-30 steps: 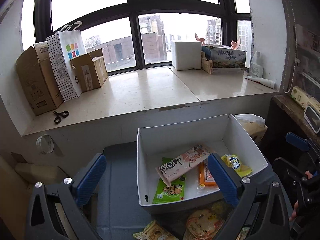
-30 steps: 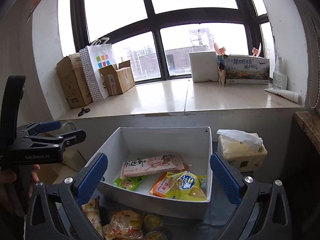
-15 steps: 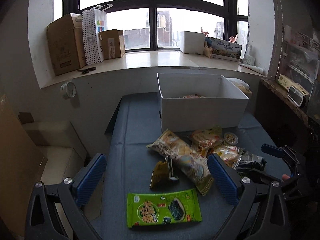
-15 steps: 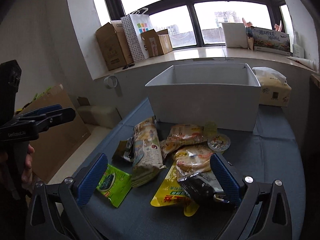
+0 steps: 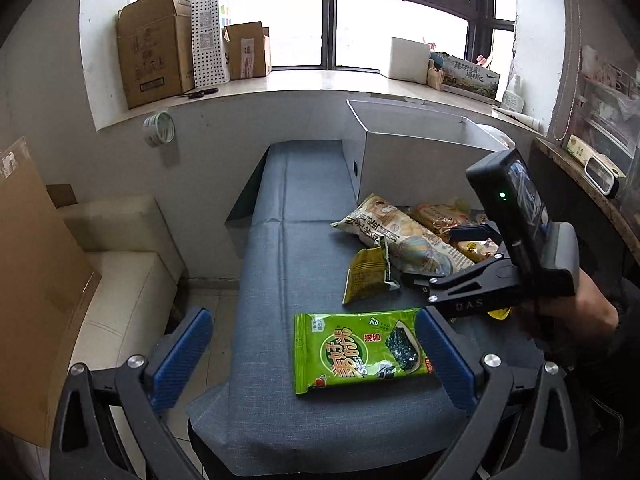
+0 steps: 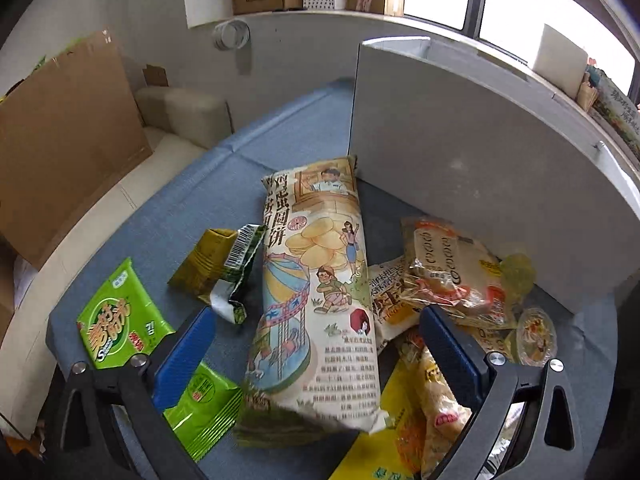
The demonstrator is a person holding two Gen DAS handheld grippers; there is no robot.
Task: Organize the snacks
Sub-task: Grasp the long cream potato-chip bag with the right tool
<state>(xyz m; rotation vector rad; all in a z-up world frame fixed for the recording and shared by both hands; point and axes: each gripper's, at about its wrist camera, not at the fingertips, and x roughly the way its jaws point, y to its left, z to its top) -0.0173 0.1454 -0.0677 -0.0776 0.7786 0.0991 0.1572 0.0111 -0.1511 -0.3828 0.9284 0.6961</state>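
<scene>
My right hand-held gripper (image 6: pixel 316 344) is spread around the long biscuit bag (image 6: pixel 320 280). I should pinch mid-bag, gently. My left hand-held gripper (image 5: pixel 312 344) gapes over the green pack (image 5: pixel 360 350).

Bright green seaweed packet (image 5: pixel 362 350), yellow lettering, dark seaweed square printed on it. Cream biscuit bag (image 6: pixel 318 296) with cartoon figures and a blue-striped carousel. Olive-yellow pouch (image 6: pixel 208 258), barcode flap. Orange-and-clear wrapper (image 6: pixel 450 270), possibly cakes inside. White box (image 6: pixel 472 168). Blue-grey woven surface (image 5: pixel 298 248). Blue pads, black frame on left claw (image 5: pixel 316 354).
</scene>
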